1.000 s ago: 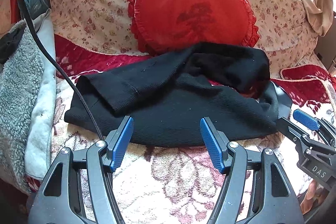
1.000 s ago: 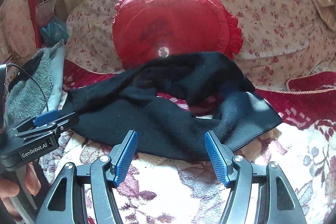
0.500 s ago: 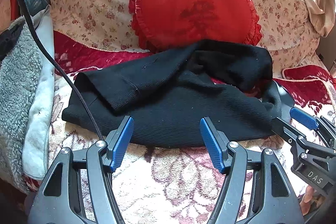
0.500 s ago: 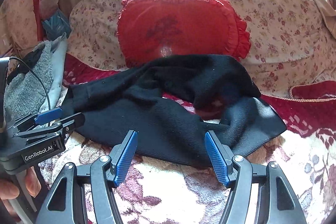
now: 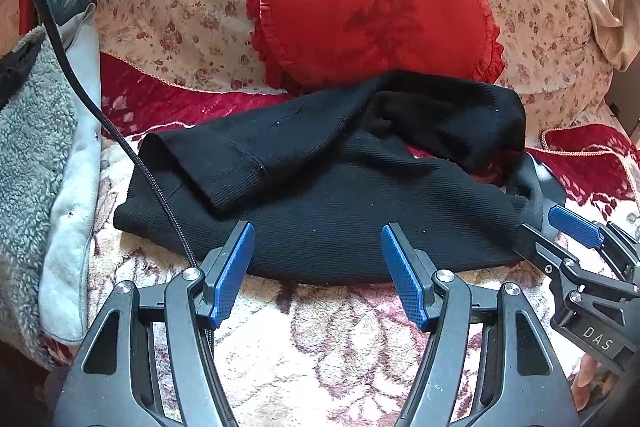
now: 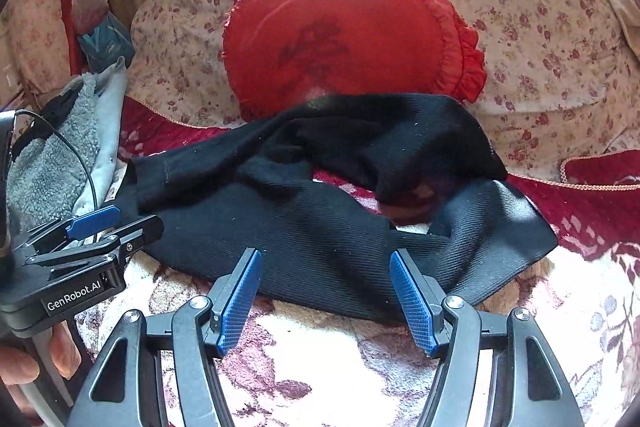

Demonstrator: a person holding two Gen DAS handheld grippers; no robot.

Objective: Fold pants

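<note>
Your black pants (image 5: pixel 320 195) lie crumpled across the floral blanket (image 5: pixel 340 339), one leg doubled over the other, their far edge touching the red heart-shaped pillow (image 5: pixel 372 15) at twelve o'clock. Your left gripper (image 5: pixel 318 275) hangs just short of the near hem, jaws spread, grasping nothing. Your right gripper (image 6: pixel 326 301) does likewise, released and empty. A grey fleece (image 5: pixel 32 155) sits at nine o'clock.

Sunlit bed (image 5: pixel 320 347), floral blanket; red heart cushion (image 5: pixel 372 15) against floral pillow (image 5: pixel 180 7); grey fleece (image 5: pixel 28 147) beside.
</note>
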